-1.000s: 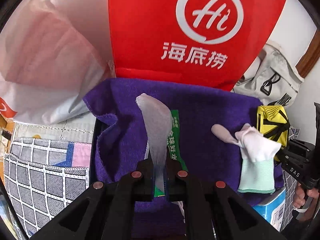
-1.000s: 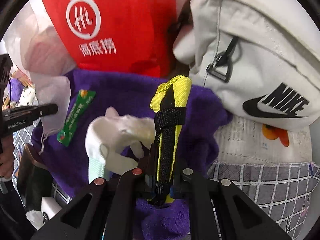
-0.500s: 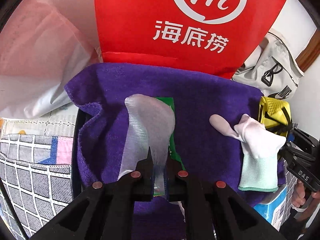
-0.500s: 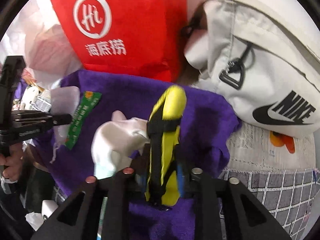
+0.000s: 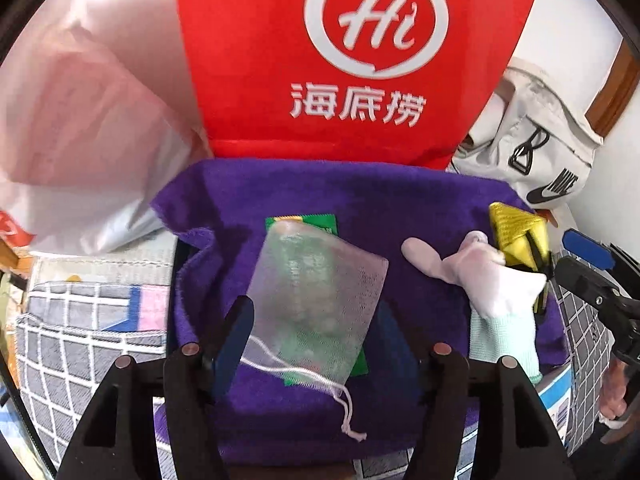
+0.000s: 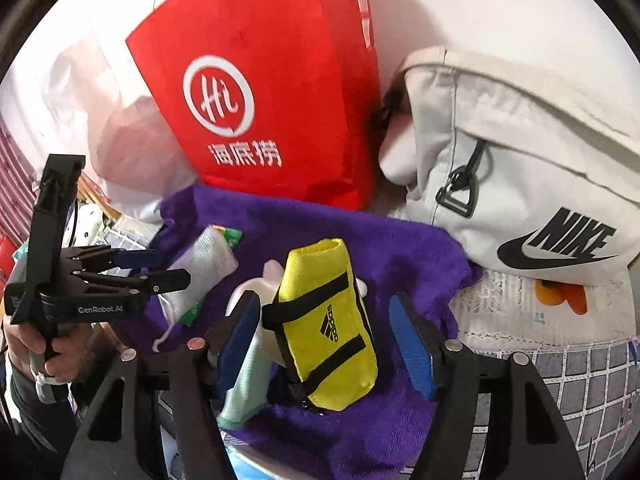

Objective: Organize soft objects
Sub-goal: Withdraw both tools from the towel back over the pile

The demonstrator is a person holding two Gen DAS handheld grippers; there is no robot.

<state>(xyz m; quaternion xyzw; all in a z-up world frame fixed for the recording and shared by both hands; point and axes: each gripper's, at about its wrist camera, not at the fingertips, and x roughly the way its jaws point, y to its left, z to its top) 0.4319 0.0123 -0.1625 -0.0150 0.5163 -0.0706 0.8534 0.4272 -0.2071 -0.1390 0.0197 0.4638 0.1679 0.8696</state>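
Note:
A purple towel [image 5: 340, 196] [image 6: 312, 216] is spread out with soft items on it. A white mesh drawstring pouch [image 5: 316, 300] [image 6: 208, 264] lies flat over a green packet [image 5: 320, 222]. My left gripper [image 5: 312, 320] [image 6: 156, 266] hovers around the pouch; its jaws are opening and the pads do not touch it. A yellow Adidas mini bag [image 6: 332, 324] [image 5: 516, 236] lies between the opening jaws of my right gripper [image 6: 328, 328], free of the blue pads. A white and mint sock [image 5: 500, 312] [image 6: 248, 368] rests beside the bag.
A red paper bag [image 5: 360, 60] [image 6: 260, 100] stands behind the towel. A white Nike bag [image 6: 520, 168] [image 5: 536, 164] sits at the right, a white plastic bag [image 5: 80, 128] at the left. A checked cloth [image 5: 80, 340] covers the surface. A hand [image 6: 60, 356] holds the left gripper.
Both grippers opened and let go. The mesh pouch dropped flat onto the towel; the yellow bag fell over from upright and now lies between the right jaws. Both views pulled back slightly.

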